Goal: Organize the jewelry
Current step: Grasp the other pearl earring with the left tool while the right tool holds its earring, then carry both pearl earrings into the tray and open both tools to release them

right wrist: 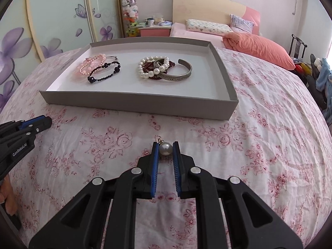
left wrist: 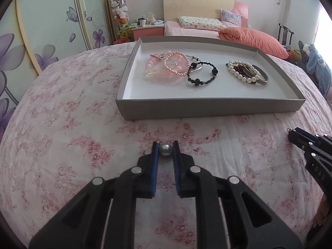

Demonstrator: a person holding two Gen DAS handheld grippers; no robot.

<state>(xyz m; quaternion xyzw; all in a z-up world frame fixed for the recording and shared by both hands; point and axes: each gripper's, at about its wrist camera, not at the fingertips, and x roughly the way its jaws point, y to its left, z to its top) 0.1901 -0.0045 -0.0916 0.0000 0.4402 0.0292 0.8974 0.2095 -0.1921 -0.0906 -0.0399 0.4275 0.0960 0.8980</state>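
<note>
Two pearl pieces pinched, one in each claw, above the floral bedspread (right wrist: 269,145).

The left claw (left wrist: 166,150) is clamped on a grey pearl (left wrist: 165,149); the right claw (right wrist: 166,148) is clamped on a white pearl (right wrist: 165,148) with a small gold loop at its 11 o'clock. Both are probably light, hard, round and slippery, so they could squirt out of the pads; a centred hold across the widest part looks safest. The tray (right wrist: 134,103) of bracelets lies at 12 o'clock.
</note>
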